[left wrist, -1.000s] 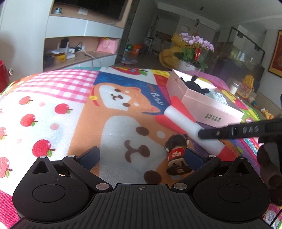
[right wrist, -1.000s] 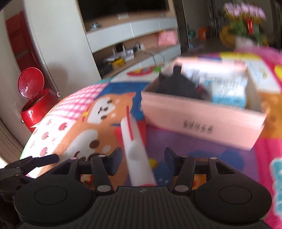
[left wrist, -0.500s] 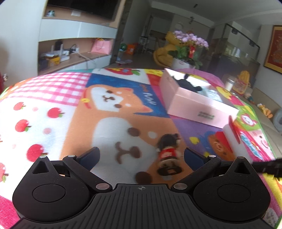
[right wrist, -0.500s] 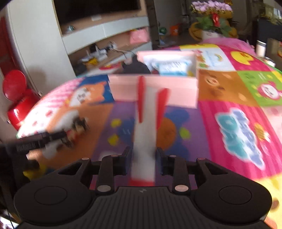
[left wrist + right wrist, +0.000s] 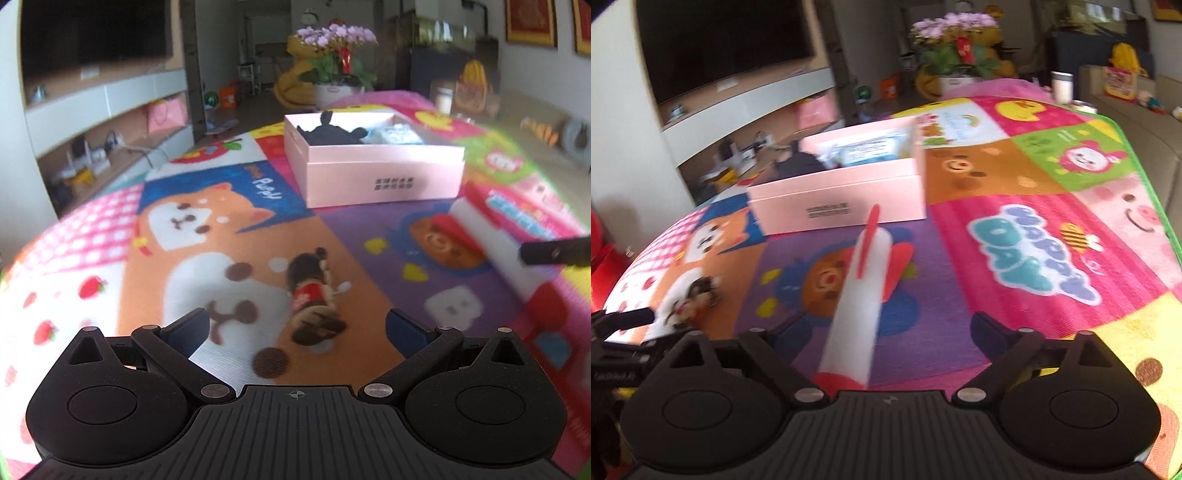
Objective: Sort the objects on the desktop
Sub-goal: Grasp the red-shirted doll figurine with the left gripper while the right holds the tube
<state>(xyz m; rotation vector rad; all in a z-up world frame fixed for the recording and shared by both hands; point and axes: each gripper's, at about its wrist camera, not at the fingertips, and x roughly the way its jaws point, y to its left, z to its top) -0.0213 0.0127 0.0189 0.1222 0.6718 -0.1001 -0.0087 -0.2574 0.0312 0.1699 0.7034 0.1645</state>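
Note:
A small doll (image 5: pixel 314 299) in a red top lies on the colourful mat, just ahead of and between the fingers of my open left gripper (image 5: pixel 295 328); it also shows in the right wrist view (image 5: pixel 692 299). A white foam rocket (image 5: pixel 862 299) with red fins lies on the mat between the wide-open fingers of my right gripper (image 5: pixel 882 332); it also shows in the left wrist view (image 5: pixel 495 243). A pink open box (image 5: pixel 384 181) holds a black item and a blue-white pack; it also shows in the right wrist view (image 5: pixel 842 206).
The cartoon mat (image 5: pixel 1034 251) covers the whole surface and ends at a green edge on the right. A flower pot (image 5: pixel 338 88) and a white cup (image 5: pixel 1062 86) stand beyond the far edge. TV shelves are at left.
My right gripper was shut on the rocket half a second ago and has opened; the rocket now lies on the mat. The left gripper has swung right, so the doll sits between its fingers.

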